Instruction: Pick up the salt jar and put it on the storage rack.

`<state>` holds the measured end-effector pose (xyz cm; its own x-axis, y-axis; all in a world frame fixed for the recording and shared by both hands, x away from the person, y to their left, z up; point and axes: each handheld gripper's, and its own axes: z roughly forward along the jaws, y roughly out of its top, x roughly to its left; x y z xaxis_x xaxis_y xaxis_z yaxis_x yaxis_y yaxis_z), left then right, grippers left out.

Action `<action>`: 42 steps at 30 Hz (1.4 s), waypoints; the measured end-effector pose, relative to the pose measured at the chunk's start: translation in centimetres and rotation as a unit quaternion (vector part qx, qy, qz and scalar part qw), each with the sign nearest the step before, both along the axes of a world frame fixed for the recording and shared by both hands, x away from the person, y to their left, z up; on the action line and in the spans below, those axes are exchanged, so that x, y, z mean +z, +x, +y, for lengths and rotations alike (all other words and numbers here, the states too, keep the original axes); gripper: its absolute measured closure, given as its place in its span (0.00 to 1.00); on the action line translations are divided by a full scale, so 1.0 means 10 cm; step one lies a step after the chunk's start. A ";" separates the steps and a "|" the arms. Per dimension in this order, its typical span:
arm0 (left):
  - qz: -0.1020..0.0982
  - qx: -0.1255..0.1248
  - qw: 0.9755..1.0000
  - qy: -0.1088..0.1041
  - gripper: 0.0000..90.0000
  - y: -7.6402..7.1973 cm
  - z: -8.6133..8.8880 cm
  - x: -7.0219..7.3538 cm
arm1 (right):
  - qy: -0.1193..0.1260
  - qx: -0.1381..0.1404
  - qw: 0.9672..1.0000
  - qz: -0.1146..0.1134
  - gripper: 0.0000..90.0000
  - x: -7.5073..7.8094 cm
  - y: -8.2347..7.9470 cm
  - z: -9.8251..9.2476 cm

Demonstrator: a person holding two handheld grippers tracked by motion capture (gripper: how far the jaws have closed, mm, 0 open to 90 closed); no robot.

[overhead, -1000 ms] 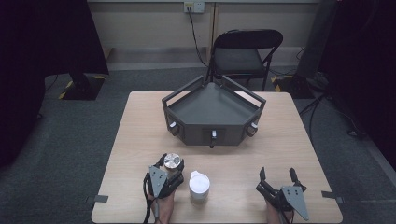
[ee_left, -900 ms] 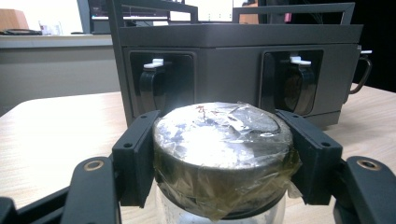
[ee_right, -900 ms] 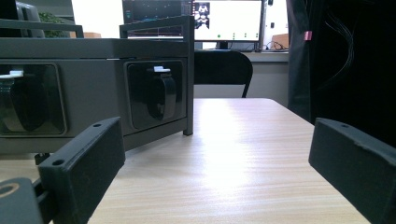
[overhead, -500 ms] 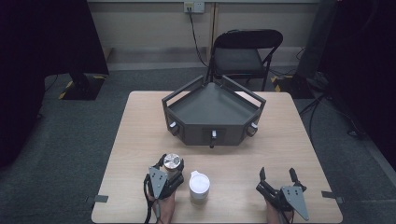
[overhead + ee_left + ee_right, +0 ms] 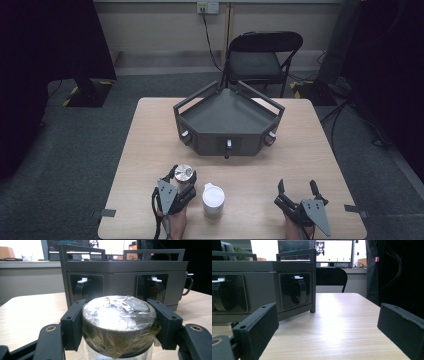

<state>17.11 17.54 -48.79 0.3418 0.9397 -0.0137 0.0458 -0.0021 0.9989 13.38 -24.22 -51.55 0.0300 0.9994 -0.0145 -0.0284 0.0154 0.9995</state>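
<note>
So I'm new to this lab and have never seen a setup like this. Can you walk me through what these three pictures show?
No robot here: a person sits at a wooden table holding a hand-operated two-jaw gripper in each hand. The high view looks down from above the person's side. The other two pictures come from cameras riding on each gripper, looking along its black jaws. The left gripper is clamped on the silvery, film-wrapped lid of a glass jar, its pads pressing both sides. The right gripper sits open near the table edge with nothing between its jaws. Beside the jar stands a white cup. Farther back sits a dark grey angular box with handles on top and small latches on its faces.
</note>
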 end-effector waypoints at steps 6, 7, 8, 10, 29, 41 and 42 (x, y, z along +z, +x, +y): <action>-0.006 -0.015 1.000 -0.003 0.39 -0.02 0.06 0.03 | 0.000 0.000 1.000 0.000 0.02 0.00 0.00 0.00; -0.006 -0.016 1.000 -0.004 0.39 -0.03 0.06 0.04 | 0.000 0.000 1.000 0.000 0.02 0.00 0.00 0.00; -0.008 -0.018 1.000 -0.005 0.39 -0.04 0.06 0.05 | 0.000 0.000 1.000 0.000 0.02 0.00 0.00 0.00; -0.014 -0.021 1.000 -0.006 0.39 -0.06 0.07 0.08 | 0.000 0.000 1.000 0.000 0.02 0.00 0.00 0.00; -0.025 -0.068 0.997 -0.002 0.39 -0.06 0.18 0.36 | 0.000 -0.001 1.000 0.000 0.02 0.00 0.00 0.00; -0.038 -0.097 0.995 0.006 0.39 0.09 0.22 0.58 | 0.000 -0.001 1.000 0.000 0.02 0.00 0.00 0.00; -0.038 -0.099 0.994 0.004 0.39 0.11 0.23 0.60 | 0.000 -0.001 1.000 0.000 0.02 0.00 0.00 0.00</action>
<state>18.23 19.80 -42.80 0.5199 0.8538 0.0266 -0.0326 -0.0113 0.9994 13.37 -24.20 -51.55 0.0314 0.9994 -0.0141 -0.0284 0.0150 0.9995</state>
